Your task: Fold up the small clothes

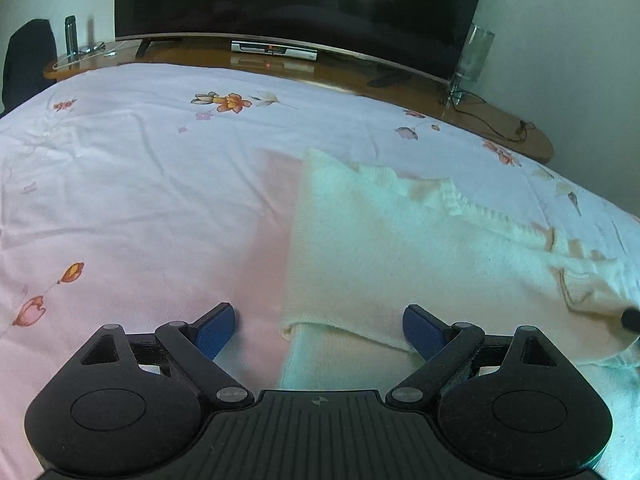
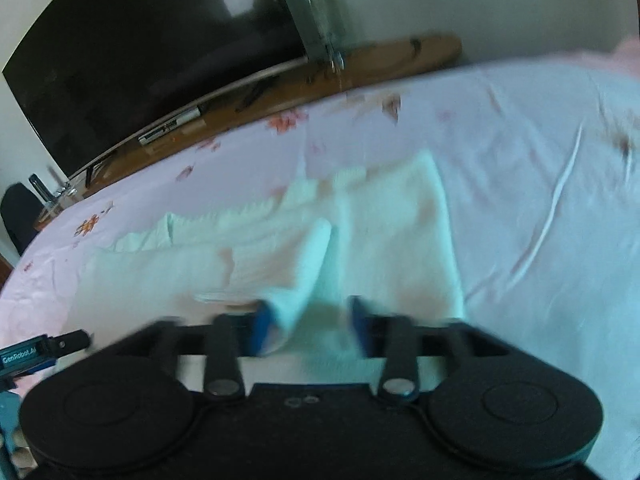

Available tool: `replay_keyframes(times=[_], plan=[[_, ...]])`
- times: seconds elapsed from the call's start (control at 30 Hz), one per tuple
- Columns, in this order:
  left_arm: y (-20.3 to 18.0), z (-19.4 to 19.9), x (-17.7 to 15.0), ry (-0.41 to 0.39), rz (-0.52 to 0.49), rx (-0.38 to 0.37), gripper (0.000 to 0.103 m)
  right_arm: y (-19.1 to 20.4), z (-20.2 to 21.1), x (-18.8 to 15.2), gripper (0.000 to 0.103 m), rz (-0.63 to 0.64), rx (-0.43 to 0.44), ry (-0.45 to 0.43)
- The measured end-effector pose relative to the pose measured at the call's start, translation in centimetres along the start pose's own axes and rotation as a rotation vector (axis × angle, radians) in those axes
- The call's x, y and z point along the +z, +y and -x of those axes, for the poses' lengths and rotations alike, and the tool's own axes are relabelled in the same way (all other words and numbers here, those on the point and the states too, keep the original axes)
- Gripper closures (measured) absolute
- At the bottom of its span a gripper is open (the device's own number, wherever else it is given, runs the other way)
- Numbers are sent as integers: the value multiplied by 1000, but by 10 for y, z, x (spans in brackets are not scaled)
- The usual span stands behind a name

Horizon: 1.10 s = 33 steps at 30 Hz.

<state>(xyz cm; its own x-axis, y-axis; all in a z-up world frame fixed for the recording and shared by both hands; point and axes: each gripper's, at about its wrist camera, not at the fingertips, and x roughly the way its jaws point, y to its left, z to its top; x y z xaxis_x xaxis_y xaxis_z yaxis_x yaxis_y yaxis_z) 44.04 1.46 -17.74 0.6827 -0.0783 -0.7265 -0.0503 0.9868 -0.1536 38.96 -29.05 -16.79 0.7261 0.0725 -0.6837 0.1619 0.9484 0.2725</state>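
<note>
Cream knit garment lying half-folded on the bed, centre-right of frame, both the left hand-held gripper and right hand-held gripper released; better to pinch the near hem corners evenly before folding over.

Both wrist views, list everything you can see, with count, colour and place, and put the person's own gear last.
Cream knitted garment: one, cream-white, lying partly folded on the bed.
Floral bedsheet: one, pale pink with orange flowers, covering the bed.
Flat-screen television: one, black, on the wooden shelf beyond the bed.
Wooden shelf: one, brown, against the wall.
Set-top box: one, silver and black, under the television.
Glass vase: one, clear, right end of shelf.
Dark bottle: one, left end of shelf.
Left tool: black with blue pads, open over the garment's edge.
Right tool: black with blue pads, blurred, open astride a garment fold.
</note>
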Motion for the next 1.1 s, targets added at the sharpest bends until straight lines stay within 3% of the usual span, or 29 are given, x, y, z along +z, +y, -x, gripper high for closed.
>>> replay_keyframes(times=[0.03,0.1,0.13,0.17,0.27,0.43,0.5,0.6,0.63,0.73,0.77,0.8,0.87,1.03,1.1], plan=[[-1,0,0,2,-7,5,12,3,-1,2,24,34,-26,-19],[-3,-1,1,5,-14,12,12,3,-1,9,48,57,-39,-41],[-3,-1,1,4,-13,14,12,-2,0,11,71,16,-25,-55],[-3,-1,1,5,-10,14,12,-8,3,12,83,-26,-12,-60],[-3,-2,2,4,-12,12,12,-22,10,7,97,-89,-2,-57],[-1,-2,3,8,-4,4,12,-42,9,-7,94,-125,4,30],[3,-1,6,16,18,-10,12,-44,7,-7,76,-140,25,47],[11,-3,13,22,80,-42,12,-40,4,-5,60,-123,27,43],[13,-4,15,25,97,-49,12,-42,2,-4,51,-141,34,45],[17,-9,20,23,132,-60,13,-47,-4,-3,52,-209,38,45],[17,-11,20,24,135,-62,15,-47,-6,-3,60,-216,30,40],[16,-12,20,21,128,-56,24,-46,-8,-2,66,-215,25,40],[15,-12,21,22,114,-51,25,-44,-6,-4,91,-232,63,55],[12,-13,21,17,75,-41,25,-36,21,-6,92,-212,72,17],[9,-13,20,15,56,-34,25,-37,22,-7,80,-191,19,20]])
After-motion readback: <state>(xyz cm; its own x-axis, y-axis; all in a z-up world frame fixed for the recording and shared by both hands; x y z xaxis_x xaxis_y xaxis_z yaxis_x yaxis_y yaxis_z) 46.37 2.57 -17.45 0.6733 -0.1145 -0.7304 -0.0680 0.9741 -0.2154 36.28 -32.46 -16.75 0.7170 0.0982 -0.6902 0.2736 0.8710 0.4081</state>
